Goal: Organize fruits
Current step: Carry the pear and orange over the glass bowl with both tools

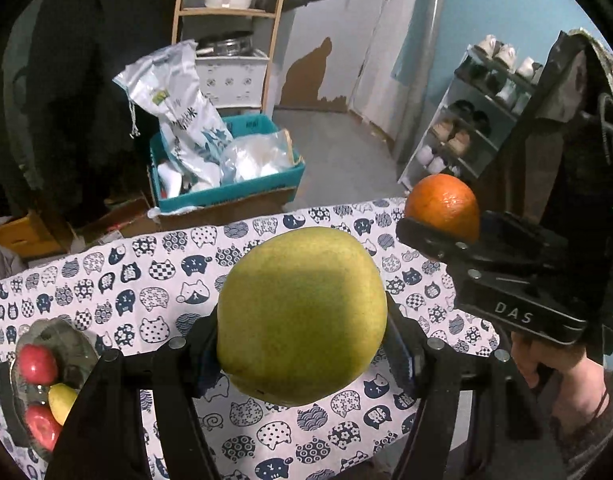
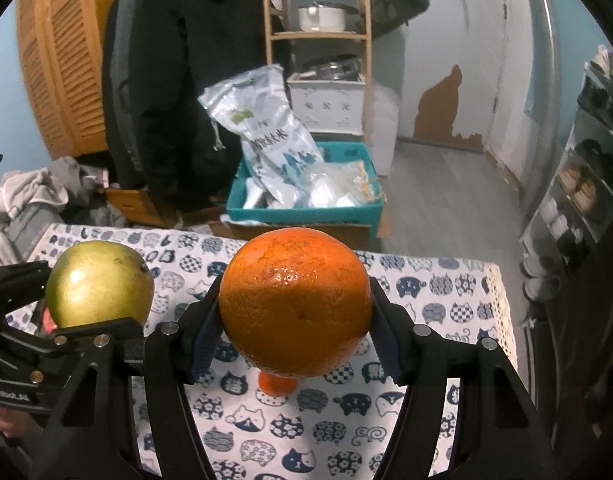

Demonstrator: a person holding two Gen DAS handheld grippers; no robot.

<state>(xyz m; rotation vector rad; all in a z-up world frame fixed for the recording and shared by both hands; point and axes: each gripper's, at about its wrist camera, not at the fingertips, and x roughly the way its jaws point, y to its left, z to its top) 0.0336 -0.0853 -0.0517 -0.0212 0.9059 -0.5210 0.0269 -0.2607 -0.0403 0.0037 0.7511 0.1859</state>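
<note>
While the left claw (image 1: pixel 302 320) clamps a green pear (image 1: pixel 302 316) above the cat-print worktop (image 1: pixel 146 272), the right claw (image 2: pixel 294 304) grips an orange (image 2: pixel 294 300).

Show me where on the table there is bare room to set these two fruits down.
Bare cloth runs across the tablecloth's middle, between the glass dish and the far edge, and along its right side. Crowded: the dish, holding red apples and a yellow fruit, and the spot by the small orange.
</note>
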